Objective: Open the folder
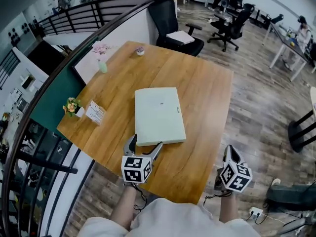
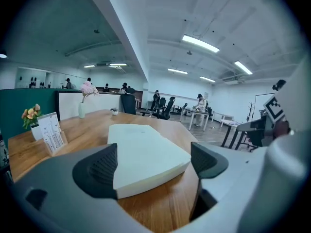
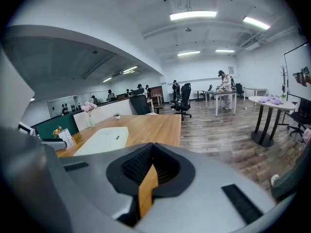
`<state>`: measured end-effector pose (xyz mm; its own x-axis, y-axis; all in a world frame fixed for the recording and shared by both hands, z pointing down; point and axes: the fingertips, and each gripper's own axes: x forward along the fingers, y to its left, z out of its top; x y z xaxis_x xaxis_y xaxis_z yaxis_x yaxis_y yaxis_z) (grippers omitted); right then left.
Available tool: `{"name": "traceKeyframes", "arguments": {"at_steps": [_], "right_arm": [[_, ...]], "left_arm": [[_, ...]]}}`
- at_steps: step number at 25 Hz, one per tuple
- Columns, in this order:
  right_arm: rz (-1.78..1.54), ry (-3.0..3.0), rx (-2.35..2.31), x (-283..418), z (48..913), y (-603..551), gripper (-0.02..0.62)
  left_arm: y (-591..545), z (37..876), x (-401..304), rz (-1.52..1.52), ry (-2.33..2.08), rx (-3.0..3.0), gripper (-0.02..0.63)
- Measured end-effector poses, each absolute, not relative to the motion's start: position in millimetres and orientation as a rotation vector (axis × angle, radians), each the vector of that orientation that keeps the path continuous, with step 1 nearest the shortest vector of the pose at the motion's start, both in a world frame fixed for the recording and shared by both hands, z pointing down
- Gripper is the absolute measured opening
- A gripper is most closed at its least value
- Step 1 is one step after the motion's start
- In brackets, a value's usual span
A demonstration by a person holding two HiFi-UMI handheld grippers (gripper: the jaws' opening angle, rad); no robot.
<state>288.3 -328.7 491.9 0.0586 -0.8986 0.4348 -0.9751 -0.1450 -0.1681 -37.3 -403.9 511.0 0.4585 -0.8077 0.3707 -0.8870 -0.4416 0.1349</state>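
Between the wide-apart jaws of the left gripper point(image 2: 153, 165) sits the near corner of the pale green folder point(image 1: 159, 115), lying closed and flat on the table point(image 1: 207, 98). Off to its right, the right gripper point(image 3: 148, 173) has its jaws drawn together on nothing, hovering beside the table's edge.

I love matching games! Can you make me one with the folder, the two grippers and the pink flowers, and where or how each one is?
1. folder
2. left gripper
3. right gripper
4. pink flowers

A. jaws together, off the side of the table
B. at the table's far left edge
C. closed, lying flat mid-table
D. jaws apart at the folder's near edge

Pairs: 1-C, 2-D, 3-A, 4-B
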Motion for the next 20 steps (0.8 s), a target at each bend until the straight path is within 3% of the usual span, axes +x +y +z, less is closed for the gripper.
{"name": "traceKeyframes", "arguments": {"at_steps": [9,20], "right_arm": [[0.769,-1.841,2.206,297,519,-317,0.002],[0.855,-1.721,2.247,317,549,-296,0.002]], "left_arm": [[-420,529,8,0.650,-1.204,2.581,0.476],[-421,568,60,1.242,-0.838,2.854,0.476]]}}
